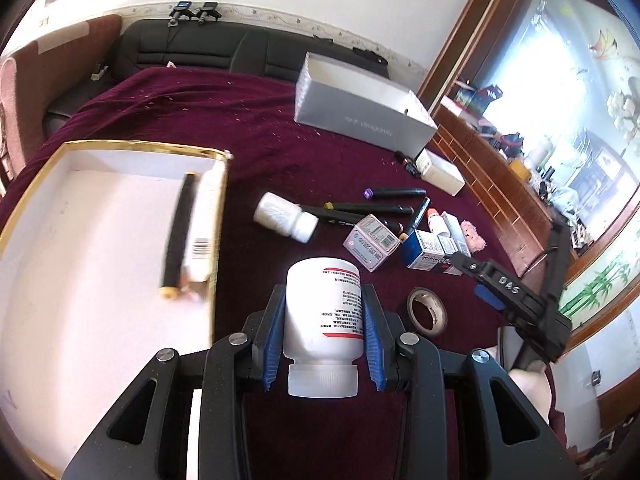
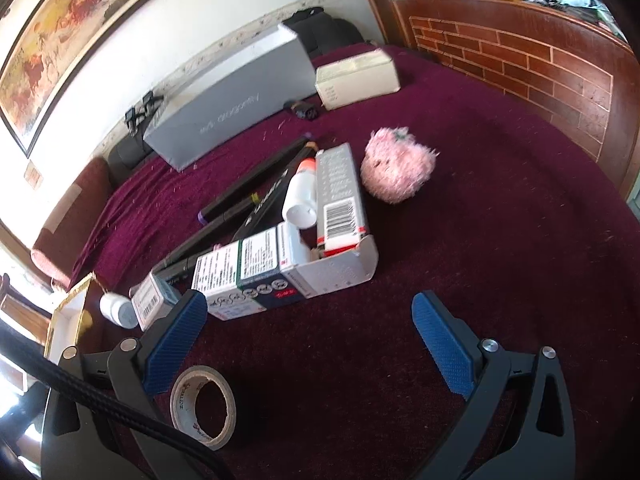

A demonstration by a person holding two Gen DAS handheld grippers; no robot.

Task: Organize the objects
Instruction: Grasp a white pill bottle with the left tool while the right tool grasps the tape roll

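White bottle (image 1: pixel 323 312) pinched by left gripper (image 1: pixel 324 336) (cap rearward); should be kept level toward gold-rimmed box (image 1: pixel 120 148). Right gripper (image 2: pixel 312 344) spread, empty.

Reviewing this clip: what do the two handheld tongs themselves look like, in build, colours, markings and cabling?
Both are matte black linkage frames with silver round pivot bolts and triangular cut-outs. The left tongs carry ribbed blue pads on the inner finger faces; the right tongs have the same blue textured pads. A black braided cable runs beside the right tongs. Seen from the left camera, the right unit's finger bears white lettering.
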